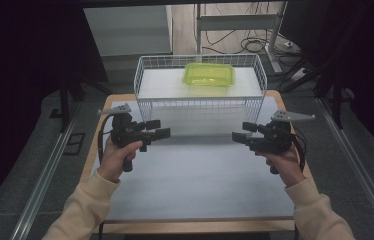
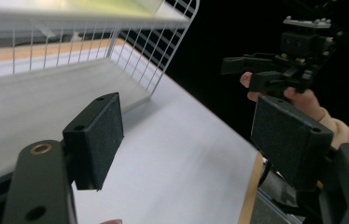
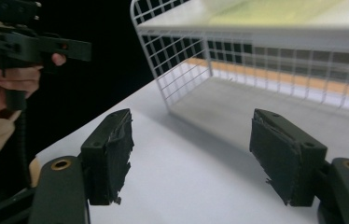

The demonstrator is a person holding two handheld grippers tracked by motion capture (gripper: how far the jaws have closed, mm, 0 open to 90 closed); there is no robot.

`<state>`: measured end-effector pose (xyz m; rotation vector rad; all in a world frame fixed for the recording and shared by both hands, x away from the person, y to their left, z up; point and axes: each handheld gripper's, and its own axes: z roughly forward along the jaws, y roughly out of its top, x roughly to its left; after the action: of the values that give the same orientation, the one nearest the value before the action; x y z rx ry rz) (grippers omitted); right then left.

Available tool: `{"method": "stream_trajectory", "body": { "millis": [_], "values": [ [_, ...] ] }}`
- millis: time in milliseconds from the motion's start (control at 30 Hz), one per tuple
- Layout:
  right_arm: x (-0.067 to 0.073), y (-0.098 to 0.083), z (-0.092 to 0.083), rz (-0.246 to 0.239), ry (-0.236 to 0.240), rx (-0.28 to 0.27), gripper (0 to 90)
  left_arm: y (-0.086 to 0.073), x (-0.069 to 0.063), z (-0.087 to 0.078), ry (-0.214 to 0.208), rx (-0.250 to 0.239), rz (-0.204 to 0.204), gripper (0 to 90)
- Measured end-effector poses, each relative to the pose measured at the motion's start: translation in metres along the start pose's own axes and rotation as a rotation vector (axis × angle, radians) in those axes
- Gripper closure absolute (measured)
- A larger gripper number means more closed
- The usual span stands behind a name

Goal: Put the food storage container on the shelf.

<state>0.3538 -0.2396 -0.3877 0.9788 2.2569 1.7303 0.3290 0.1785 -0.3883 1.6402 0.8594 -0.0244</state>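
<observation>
Both claws, left gripper (image 1: 161, 128) and right gripper (image 1: 241, 132), stand apart, empty, over the white table (image 1: 195, 175). Ahead of them, a translucent lime-green lidded container (image 1: 209, 74) sits on the white wire shelf (image 1: 200, 100).

Both cream-sleeved forearms reach in, each hand gripping a black two-jaw gripper, left gripper (image 1: 162, 129) and right gripper (image 1: 239, 132) pointing inward at each other, jaws wide apart, nothing held.

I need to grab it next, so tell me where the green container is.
In the high view, the green container sits inside the white wire basket at the table's far edge, slightly right of the basket's centre, beyond both claws.
</observation>
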Motion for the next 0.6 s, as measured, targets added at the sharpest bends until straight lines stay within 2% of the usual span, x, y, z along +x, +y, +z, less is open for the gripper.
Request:
{"method": "stream_trajectory", "body": {
  "millis": [67, 100, 133, 167, 200, 233, 267, 333, 467, 533, 600],
  "values": [
    [0.001, -0.015, 0.001, 0.012, 0.014, 0.007, 29.7, -0.017, 0.001, 0.002, 0.007, 0.018, 0.008, 24.4],
    [0.001, -0.015, 0.001, 0.012, 0.014, 0.007, 29.7, -0.017, 0.001, 0.002, 0.007, 0.018, 0.008, 24.3],
    [0.001, -0.025, 0.0, 0.003, 0.011, 0.015, 29.6, -0.029, 0.002, 0.004, 0.034, 0.038, 0.028, 24.1],
    [0.001, -0.025, 0.0, 0.003, 0.011, 0.015, 29.6, -0.029, 0.002, 0.004, 0.034, 0.038, 0.028, 24.1],
    [0.001, -0.034, 0.0, 0.003, 0.008, 0.027, 29.7, -0.042, 0.004, 0.006, 0.051, 0.059, 0.032, 24.1],
    [0.001, -0.034, 0.0, 0.003, 0.008, 0.027, 29.7, -0.042, 0.004, 0.006, 0.051, 0.059, 0.032, 24.1],
    [0.0, -0.044, 0.0, 0.005, 0.007, 0.039, 29.6, -0.054, 0.007, 0.009, 0.063, 0.075, 0.02, 24.1],
    [-0.001, -0.049, 0.001, 0.006, 0.004, 0.045, 29.7, -0.059, 0.009, 0.011, 0.07, 0.092, 0.019, 24.2],
    [-0.005, -0.065, 0.005, 0.01, -0.009, 0.099, 29.2, -0.074, 0.014, 0.018, 0.089, 0.131, 0.014, 24.2],
    [-0.006, -0.067, 0.005, 0.01, -0.012, 0.105, 29.1, -0.082, 0.018, 0.023, 0.1, 0.156, 0.014, 24.3],
    [-0.006, -0.068, 0.006, 0.01, -0.013, 0.101, 29.1, -0.083, 0.019, 0.025, 0.1, 0.161, 0.015, 24.2]
  ]
}}
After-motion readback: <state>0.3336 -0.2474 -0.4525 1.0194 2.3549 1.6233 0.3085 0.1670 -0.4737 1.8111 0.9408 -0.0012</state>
